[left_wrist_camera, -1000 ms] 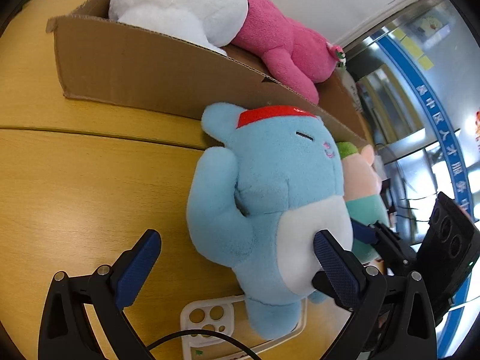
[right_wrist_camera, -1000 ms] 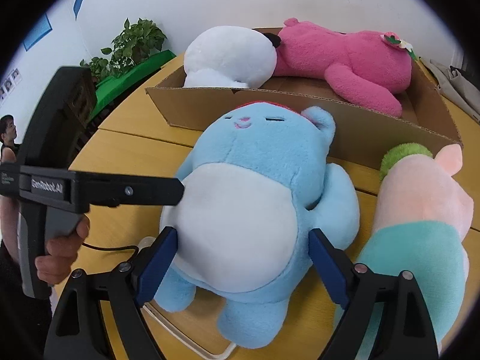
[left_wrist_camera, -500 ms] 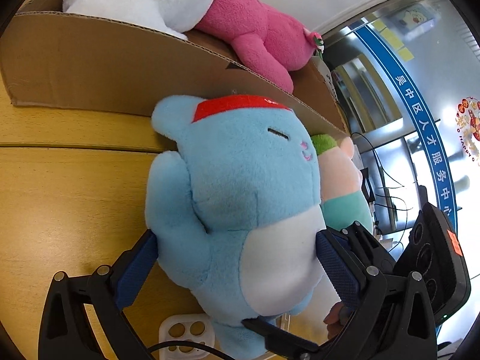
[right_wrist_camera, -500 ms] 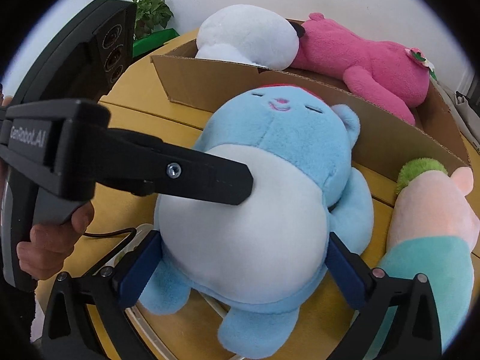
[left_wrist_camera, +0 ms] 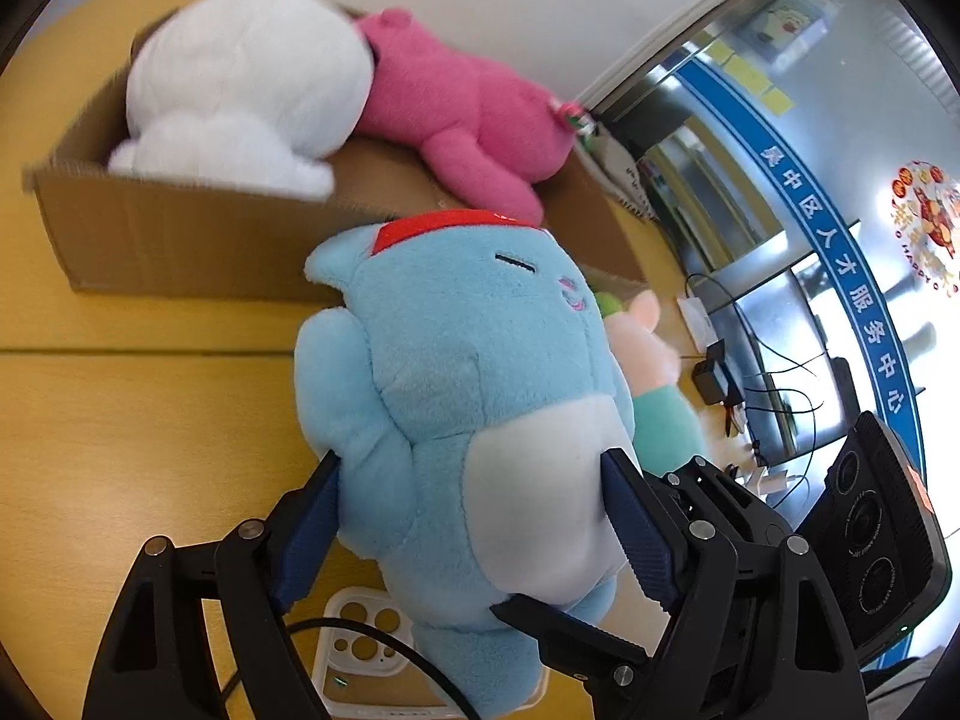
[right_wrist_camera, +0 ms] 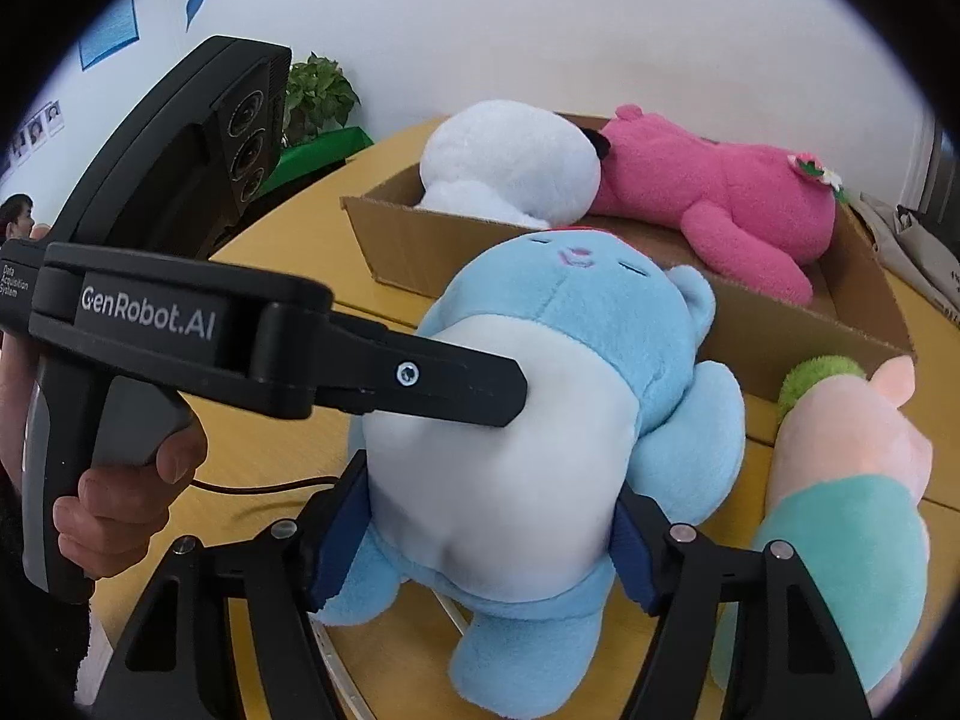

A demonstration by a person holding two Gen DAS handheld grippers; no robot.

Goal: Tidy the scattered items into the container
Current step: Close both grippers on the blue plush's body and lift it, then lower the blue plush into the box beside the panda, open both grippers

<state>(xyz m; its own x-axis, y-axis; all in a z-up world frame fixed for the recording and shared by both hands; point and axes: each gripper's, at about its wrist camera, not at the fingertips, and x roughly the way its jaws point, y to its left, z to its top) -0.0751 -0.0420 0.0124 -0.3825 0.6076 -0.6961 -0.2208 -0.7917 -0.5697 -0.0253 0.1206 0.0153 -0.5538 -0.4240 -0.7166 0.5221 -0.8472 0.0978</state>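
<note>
Both tools, the left tool and right tool, are closing, pads pressed into the blue plush toy just before the cardboard box; it is being picked up; next, carry it over the wall and let go.

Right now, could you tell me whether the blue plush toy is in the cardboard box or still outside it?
Outside. The blue plush toy sits in front of the cardboard box, clamped between both grippers.

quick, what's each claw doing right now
Left claw: closing on the blue plush toy, pads pressing its sides.
Right claw: closing on the same toy's belly.
</note>
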